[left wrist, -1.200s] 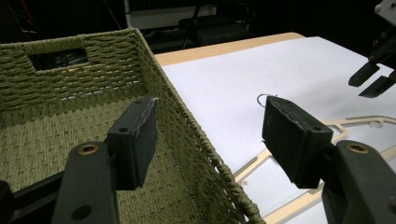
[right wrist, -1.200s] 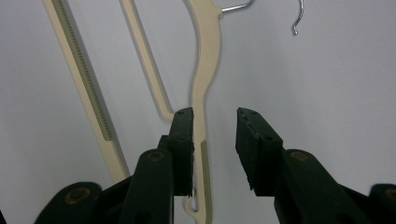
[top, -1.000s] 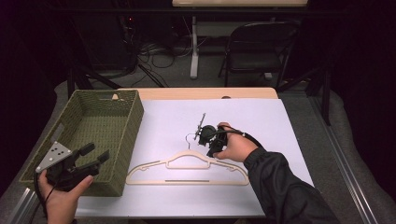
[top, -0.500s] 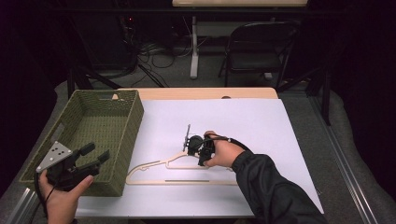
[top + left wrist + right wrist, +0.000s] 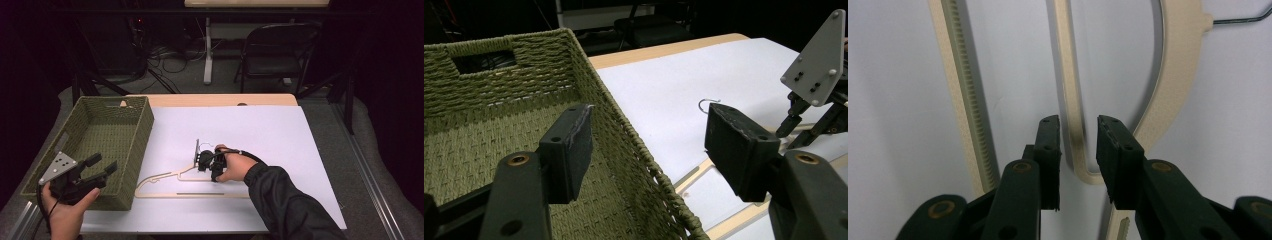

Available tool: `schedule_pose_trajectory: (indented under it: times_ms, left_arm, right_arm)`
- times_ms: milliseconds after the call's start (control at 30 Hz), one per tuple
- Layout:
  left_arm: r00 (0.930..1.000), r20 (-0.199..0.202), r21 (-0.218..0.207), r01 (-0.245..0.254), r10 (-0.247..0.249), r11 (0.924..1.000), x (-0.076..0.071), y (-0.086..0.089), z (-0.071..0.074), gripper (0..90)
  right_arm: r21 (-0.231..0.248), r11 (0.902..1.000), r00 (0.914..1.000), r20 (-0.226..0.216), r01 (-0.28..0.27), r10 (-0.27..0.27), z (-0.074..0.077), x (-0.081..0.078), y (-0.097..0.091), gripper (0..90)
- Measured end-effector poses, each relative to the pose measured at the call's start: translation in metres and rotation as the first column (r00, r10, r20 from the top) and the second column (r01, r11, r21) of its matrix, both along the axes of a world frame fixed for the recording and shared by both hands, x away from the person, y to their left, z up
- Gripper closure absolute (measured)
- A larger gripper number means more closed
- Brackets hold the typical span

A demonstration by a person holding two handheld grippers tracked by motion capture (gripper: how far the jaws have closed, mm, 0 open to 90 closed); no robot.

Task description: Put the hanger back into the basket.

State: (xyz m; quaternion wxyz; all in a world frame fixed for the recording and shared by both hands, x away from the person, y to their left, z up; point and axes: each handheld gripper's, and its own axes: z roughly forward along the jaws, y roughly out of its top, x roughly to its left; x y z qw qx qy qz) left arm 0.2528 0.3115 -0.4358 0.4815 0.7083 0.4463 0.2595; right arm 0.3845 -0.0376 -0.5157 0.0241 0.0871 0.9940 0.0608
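White sheet covering the desk, cream hanger lying just right of the woven basket. Your right gripper is straddling its inner bar, fingers narrowing, not yet pinching. Your left gripper is hovering wide open, empty, over the basket's near corner.

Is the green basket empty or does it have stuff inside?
Empty: the basket shows only its bare woven bottom in the high view.

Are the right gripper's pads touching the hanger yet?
Apart. In the right gripper view, the right gripper straddles a thin bar of the hanger, jaws just closing, white paper showing between bar and each pad.
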Motion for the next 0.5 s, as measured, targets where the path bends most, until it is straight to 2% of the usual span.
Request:
schedule_pose_trajectory:
  times_ms: [500]
  left_arm:
    - [1.0,-0.003,0.004,0.001,-0.001,1.0,0.0004,-0.0011,-0.0006,35.5]
  right_arm:
    - [-0.028,0.9996,0.9995,-0.032,-0.004,0.004,-0.0077,0.0019,0.0011,76.4]
